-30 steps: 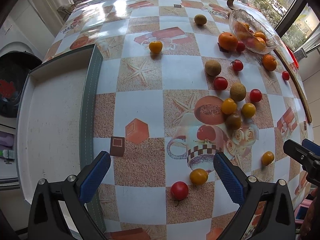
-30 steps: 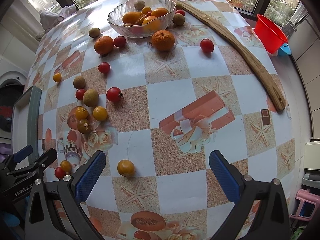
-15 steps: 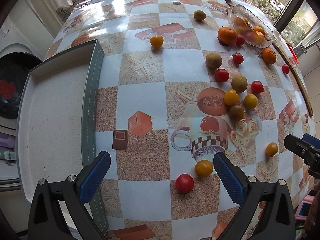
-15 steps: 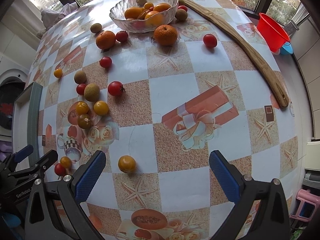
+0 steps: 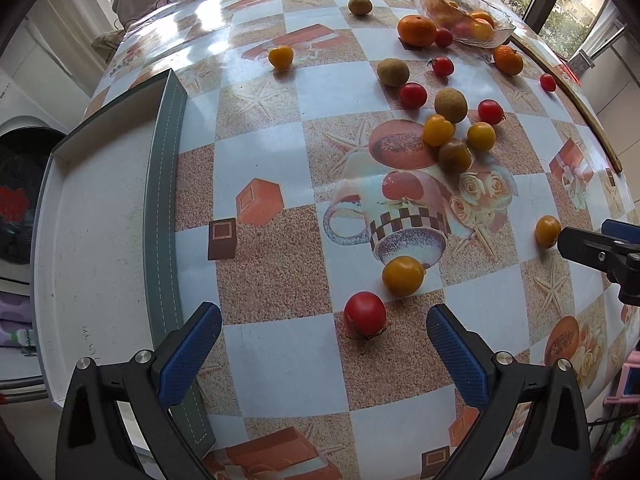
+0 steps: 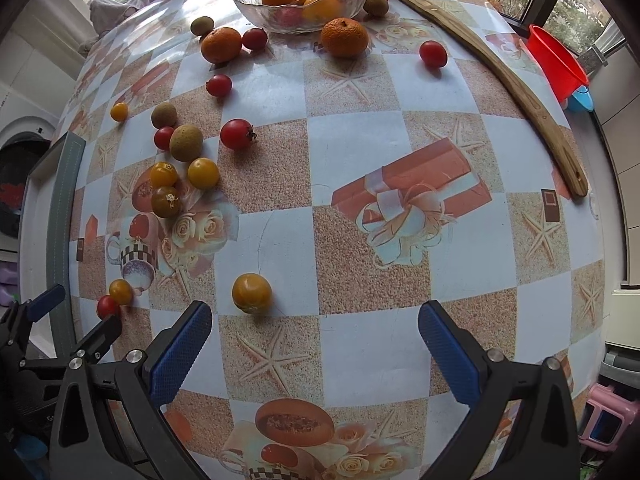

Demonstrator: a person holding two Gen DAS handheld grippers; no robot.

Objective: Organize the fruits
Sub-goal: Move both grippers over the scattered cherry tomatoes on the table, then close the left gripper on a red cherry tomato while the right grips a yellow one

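Several loose fruits lie on the patterned table. My left gripper [image 5: 324, 334] is open and empty, just above the table, with a red tomato [image 5: 365, 314] between its fingers and a yellow tomato [image 5: 402, 276] just beyond. My right gripper [image 6: 314, 338] is open and empty; a yellow tomato [image 6: 251, 293] sits just ahead of its left finger. A glass bowl [image 6: 248, 4] at the far side holds several orange fruits. Two oranges [image 6: 344, 37] lie beside it. A cluster of yellow tomatoes and brown fruits [image 5: 450, 132] lies mid-table.
A white tray with a grey rim [image 5: 162, 184] lies at the table's left edge. A long wooden stick [image 6: 520, 96] runs along the right side. A red bucket [image 6: 556, 64] stands beyond the table's edge. A washing machine [image 5: 16, 184] is at the left.
Both grippers have moved forward and lower over the table. The red tomato now sits between my left fingers and the yellow tomato is closer to my right gripper.
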